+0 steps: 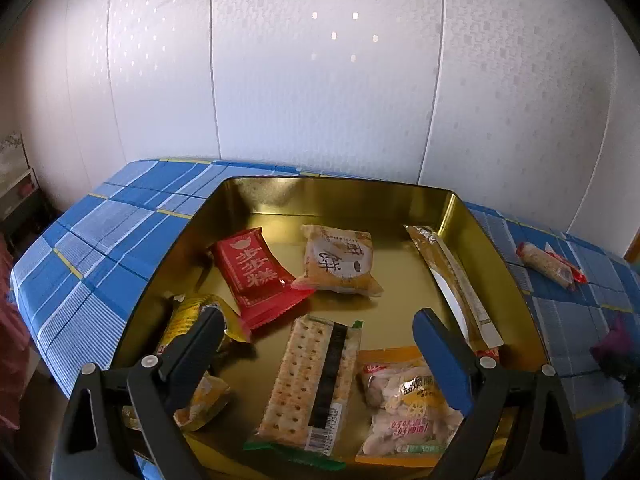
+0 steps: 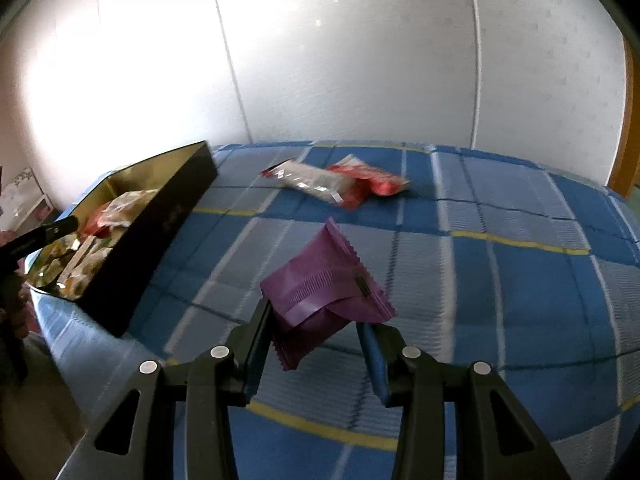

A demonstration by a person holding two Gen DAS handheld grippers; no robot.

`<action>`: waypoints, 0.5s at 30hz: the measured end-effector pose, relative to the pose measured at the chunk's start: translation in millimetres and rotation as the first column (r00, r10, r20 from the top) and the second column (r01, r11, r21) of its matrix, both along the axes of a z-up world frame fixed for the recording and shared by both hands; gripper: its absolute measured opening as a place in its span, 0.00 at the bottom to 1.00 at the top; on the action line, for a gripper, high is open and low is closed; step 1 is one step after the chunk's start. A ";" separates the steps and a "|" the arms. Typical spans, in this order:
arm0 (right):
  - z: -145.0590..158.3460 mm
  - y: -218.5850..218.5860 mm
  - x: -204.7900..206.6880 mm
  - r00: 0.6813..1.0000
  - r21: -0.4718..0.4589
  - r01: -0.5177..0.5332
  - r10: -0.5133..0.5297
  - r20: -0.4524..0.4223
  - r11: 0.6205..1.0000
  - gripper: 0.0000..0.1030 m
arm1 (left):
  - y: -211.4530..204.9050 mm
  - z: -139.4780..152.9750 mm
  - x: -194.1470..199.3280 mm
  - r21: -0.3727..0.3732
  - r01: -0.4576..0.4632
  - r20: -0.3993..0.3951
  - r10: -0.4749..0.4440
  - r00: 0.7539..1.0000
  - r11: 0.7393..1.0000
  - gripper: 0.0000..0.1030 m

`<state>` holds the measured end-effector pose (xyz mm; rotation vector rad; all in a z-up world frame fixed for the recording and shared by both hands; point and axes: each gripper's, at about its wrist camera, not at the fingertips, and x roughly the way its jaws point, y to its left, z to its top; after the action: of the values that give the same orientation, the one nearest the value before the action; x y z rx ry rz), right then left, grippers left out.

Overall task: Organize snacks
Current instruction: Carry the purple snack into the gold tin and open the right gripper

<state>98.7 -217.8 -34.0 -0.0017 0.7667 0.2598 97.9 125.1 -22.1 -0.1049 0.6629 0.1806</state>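
My left gripper (image 1: 318, 314) hangs open over a gold tin (image 1: 340, 182) and holds nothing. Below it, flat in the tin, lie a cracker packet (image 1: 312, 380), a red packet (image 1: 256, 276), a yellow packet (image 1: 192, 320), a pale chicken snack pack (image 1: 404, 404), a round-cake packet (image 1: 338, 260) and a long stick packet (image 1: 456, 284). My right gripper (image 2: 316, 316) is shut on a purple packet (image 2: 328, 280), lifted above the blue checked tablecloth (image 2: 500, 280), right of the tin's dark outer wall (image 2: 160, 220).
A clear packet with red ends (image 2: 316, 180) and a red packet (image 2: 372, 184) lie on the cloth toward the wall, right of the tin. The white panelled wall (image 2: 360, 60) runs close behind the table. The table's left edge drops off just beyond the tin.
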 end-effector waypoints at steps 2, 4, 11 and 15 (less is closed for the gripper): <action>2.5 7.9 -0.9 1.000 0.007 -0.007 0.007 -0.002 1.000 0.42 | 0.6 0.1 -0.6 0.009 0.003 -0.001 -0.003 1.000 1.000 0.93; 7.1 16.6 -0.9 1.000 0.015 -0.021 0.021 0.003 1.000 0.42 | 2.8 0.3 -1.8 0.012 0.006 -0.003 -0.006 1.000 1.000 0.93; 26.9 58.7 3.7 0.996 0.021 -0.092 0.091 0.024 0.996 0.42 | 9.6 2.4 -8.9 0.027 0.001 0.008 -0.001 1.000 1.000 0.93; 39.9 85.7 7.2 0.988 0.007 -0.145 0.144 0.046 0.989 0.42 | 15.6 2.4 -10.8 0.021 -0.012 0.009 0.011 1.000 1.000 0.93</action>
<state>105.9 -132.1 6.0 -0.0536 0.7214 0.4005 87.1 140.7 -19.7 -0.0893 0.6516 0.1980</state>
